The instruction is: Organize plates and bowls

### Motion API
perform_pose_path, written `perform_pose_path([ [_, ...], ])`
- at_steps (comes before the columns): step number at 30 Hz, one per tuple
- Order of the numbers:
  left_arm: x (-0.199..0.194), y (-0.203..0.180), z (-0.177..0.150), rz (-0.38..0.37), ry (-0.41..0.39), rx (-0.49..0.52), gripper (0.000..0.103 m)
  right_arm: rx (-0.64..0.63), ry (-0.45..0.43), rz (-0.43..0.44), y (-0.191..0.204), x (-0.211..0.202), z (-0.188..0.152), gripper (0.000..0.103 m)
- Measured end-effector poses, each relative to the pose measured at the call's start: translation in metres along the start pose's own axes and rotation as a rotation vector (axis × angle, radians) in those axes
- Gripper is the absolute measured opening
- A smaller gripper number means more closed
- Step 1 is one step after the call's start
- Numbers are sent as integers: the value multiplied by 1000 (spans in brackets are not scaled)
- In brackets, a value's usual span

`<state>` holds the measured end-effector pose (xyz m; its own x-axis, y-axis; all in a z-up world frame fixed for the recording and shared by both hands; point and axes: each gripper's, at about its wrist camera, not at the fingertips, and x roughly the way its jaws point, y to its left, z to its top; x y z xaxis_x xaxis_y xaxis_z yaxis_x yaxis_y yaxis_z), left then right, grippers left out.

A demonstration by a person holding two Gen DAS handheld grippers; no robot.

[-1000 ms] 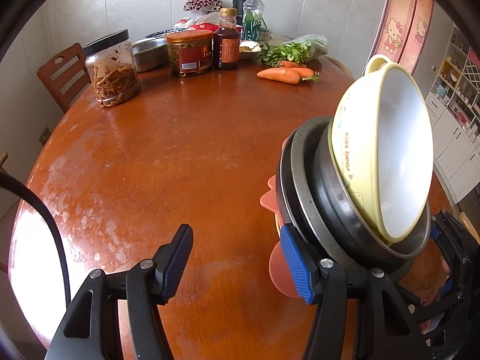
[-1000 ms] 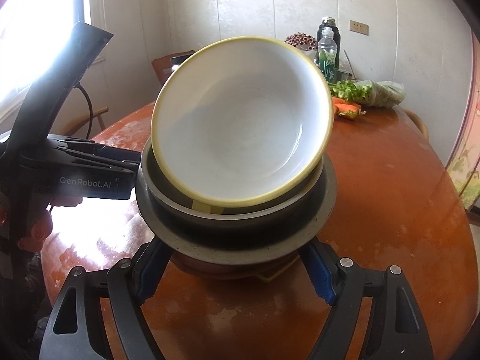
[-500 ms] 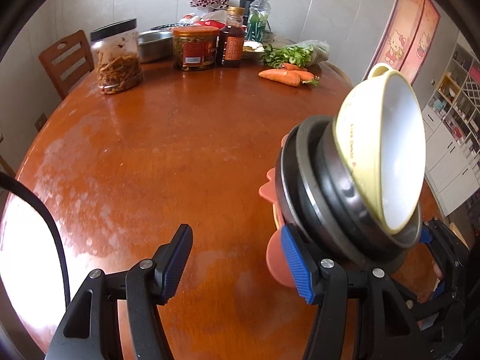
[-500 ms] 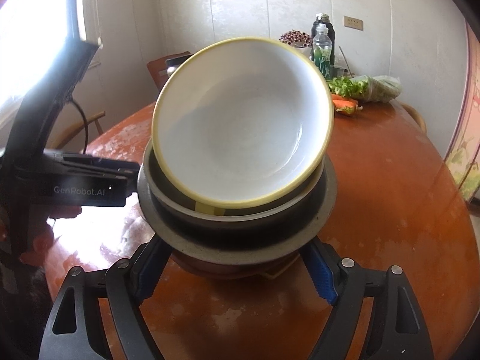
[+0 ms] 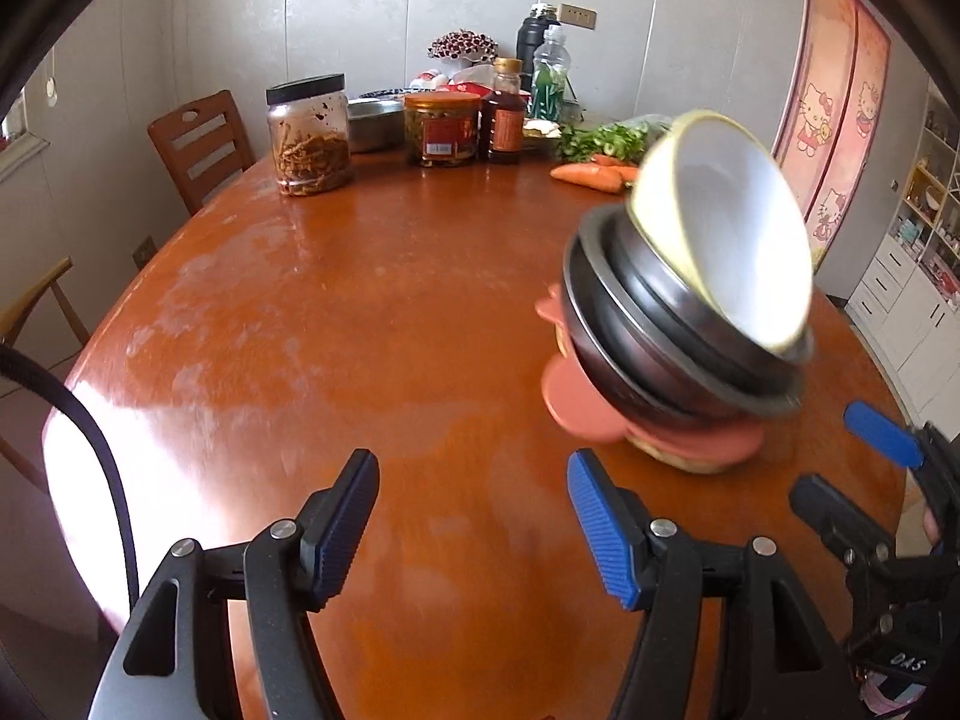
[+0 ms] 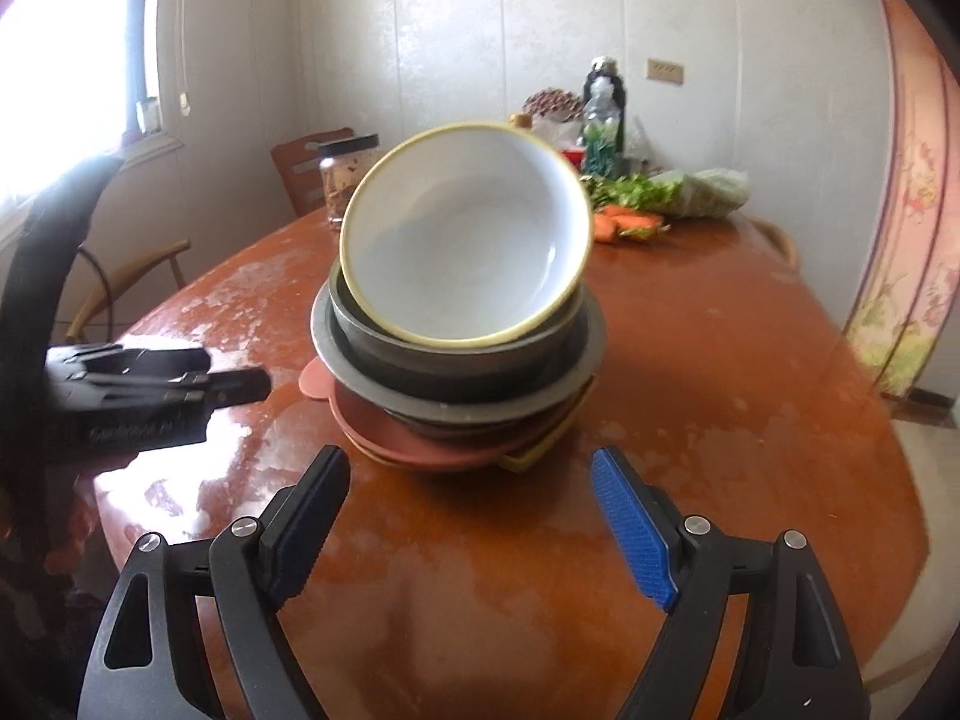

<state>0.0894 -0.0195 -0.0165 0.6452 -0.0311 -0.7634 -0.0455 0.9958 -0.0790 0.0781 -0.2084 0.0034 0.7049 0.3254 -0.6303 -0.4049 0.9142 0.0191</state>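
Now the stack of dishes [image 6: 456, 372] is being left standing on the round wooden counter [image 5: 336, 324], untouched by either gripper. At its base a terracotta plate [image 6: 420, 450] is seen, with a yellowish dish edge [image 6: 540, 450] showing under it; dark grey bowls [image 6: 456, 360] are nested above, and a yellow-rimmed white bowl [image 6: 465, 234] is perched on top, tilted so that its inside is facing the right wrist camera.

The left gripper [image 5: 474, 531] is being held over bare counter, just beside the stack; its jaws have just been opening, and nothing is held between them. The right gripper [image 6: 471, 525] is being held with its jaws spread wide, with only bare counter between them and the stack a little ahead of them, apart from both blue pads [image 6: 630, 528].

At the far side of the counter a jar with a black lid [image 5: 309, 135], an orange-lidded jar [image 5: 443, 129], a sauce bottle [image 5: 506, 114], carrots [image 5: 591, 174] and leafy greens [image 5: 606, 138] are being seen, well apart from the stack. A wooden chair [image 5: 201, 147] is standing beyond the counter's edge.
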Motion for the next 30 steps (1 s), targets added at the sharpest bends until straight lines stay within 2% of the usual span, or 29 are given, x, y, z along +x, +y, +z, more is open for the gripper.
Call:
perform_pose_path([
  [6, -8, -8, -30, 19, 30, -48, 66, 21, 1, 2, 5, -14, -11, 85],
  [9, -12, -13, -40, 31, 39, -27, 67, 19, -9, -13, 10, -20, -17, 85],
  [23, -23, -19, -53, 49, 38, -23, 68, 136, 12, 20, 1, -20, -31, 86],
  [30, -22, -29, -55, 54, 44, -7, 68, 134, -1, 26, 0, -28, -36, 86],
])
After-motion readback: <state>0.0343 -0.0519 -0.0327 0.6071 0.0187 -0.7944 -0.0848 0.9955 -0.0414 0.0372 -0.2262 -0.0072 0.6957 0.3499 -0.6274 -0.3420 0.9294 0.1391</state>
